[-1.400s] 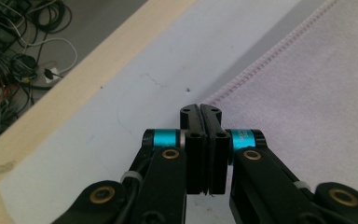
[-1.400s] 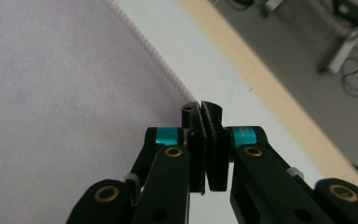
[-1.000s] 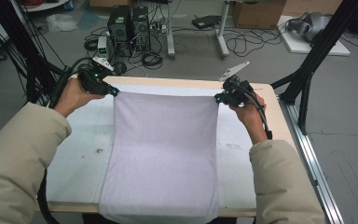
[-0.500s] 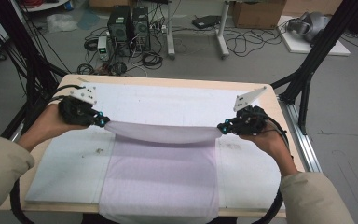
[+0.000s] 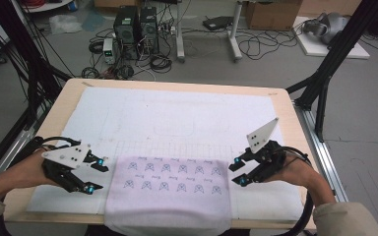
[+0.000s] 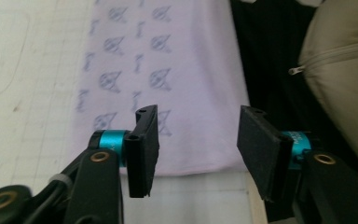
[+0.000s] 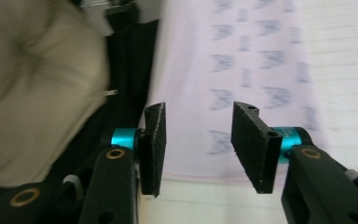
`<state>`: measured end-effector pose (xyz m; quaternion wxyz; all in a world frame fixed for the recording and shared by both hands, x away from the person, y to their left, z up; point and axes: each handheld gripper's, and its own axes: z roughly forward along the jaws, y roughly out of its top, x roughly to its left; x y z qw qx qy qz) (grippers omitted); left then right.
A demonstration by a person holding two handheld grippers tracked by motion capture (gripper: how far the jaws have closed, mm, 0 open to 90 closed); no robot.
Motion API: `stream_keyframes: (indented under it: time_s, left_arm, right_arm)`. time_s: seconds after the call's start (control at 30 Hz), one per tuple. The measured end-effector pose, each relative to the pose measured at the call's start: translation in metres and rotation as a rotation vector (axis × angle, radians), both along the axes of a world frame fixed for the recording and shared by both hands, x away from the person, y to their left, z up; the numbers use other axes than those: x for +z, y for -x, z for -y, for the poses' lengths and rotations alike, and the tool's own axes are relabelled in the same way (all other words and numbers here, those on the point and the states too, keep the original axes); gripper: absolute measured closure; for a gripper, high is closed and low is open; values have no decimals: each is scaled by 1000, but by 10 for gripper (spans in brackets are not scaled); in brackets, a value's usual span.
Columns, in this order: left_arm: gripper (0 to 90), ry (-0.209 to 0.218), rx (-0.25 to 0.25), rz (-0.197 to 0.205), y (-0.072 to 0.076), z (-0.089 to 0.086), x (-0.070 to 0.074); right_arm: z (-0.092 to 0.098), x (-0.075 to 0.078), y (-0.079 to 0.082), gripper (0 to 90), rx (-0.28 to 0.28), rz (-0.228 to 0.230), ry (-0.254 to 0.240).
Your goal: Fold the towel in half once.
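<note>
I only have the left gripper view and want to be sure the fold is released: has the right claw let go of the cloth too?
Observer: Yes. The right claw has just been opening. Its jaws stand apart beside the cloth's right edge, with nothing pinched.
Operator: Does the cloth sit fully on the table?
Observer: No. Its near edge drapes over the front edge of the table.
Operator: From above, where is my left claw?
Observer: The left claw, which has also just been opening, sits just off the cloth's left edge over the white mat, with nothing gripped.
</note>
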<state>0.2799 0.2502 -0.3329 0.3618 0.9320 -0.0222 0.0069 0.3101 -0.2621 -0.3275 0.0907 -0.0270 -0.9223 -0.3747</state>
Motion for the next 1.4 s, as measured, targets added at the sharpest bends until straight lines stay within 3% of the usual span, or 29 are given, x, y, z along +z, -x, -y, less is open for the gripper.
stream_keyframes:
  time_s: [0.1, 0.23, 0.33, 0.53, 0.67, 0.8, 0.9, 1.0, 1.1, 1.2, 1.3, 1.4]
  left_arm:
    - [451, -15, 108, 8, -16, 2, -7]
    - [468, -83, 278, -10, -42, 9, -24]
    - [462, -94, 334, -35, -56, 15, -34]
    - [452, -157, 387, -83, -76, 23, -50]
    - [469, -209, 414, -122, -86, 27, -60]
    - [496, -218, 450, -193, -96, 29, -67]
    - [516, -244, 444, -226, -101, 35, -72]
    - [588, -274, 435, -244, -102, 44, -76]
    - [742, -311, 448, -262, -100, 51, -77]
    - [844, -327, 455, -251, -98, 53, -77]
    - [861, -356, 471, -183, -97, 56, -73]
    - [866, -344, 504, -124, -97, 57, -66]
  right_arm:
    - [-3, -4, -12, 546, -91, 11, 28]
    - [-12, -19, -29, 549, -235, 15, 171]
    - [-21, -31, -38, 555, -284, 14, 260]
    - [-39, -50, -51, 564, -335, 12, 415]
    - [-50, -58, -58, 587, -326, 1, 460]
    - [-56, -66, -65, 609, -325, -1, 515]
    - [-58, -72, -69, 632, -314, -7, 553]
    - [-59, -77, -72, 695, -308, -25, 580]
    - [-59, -78, -74, 831, -321, -40, 583]
    - [-61, -77, -73, 862, -335, -36, 591]
    - [-64, -74, -70, 872, -332, 41, 621]
    - [-65, -69, -69, 876, -365, 91, 612]
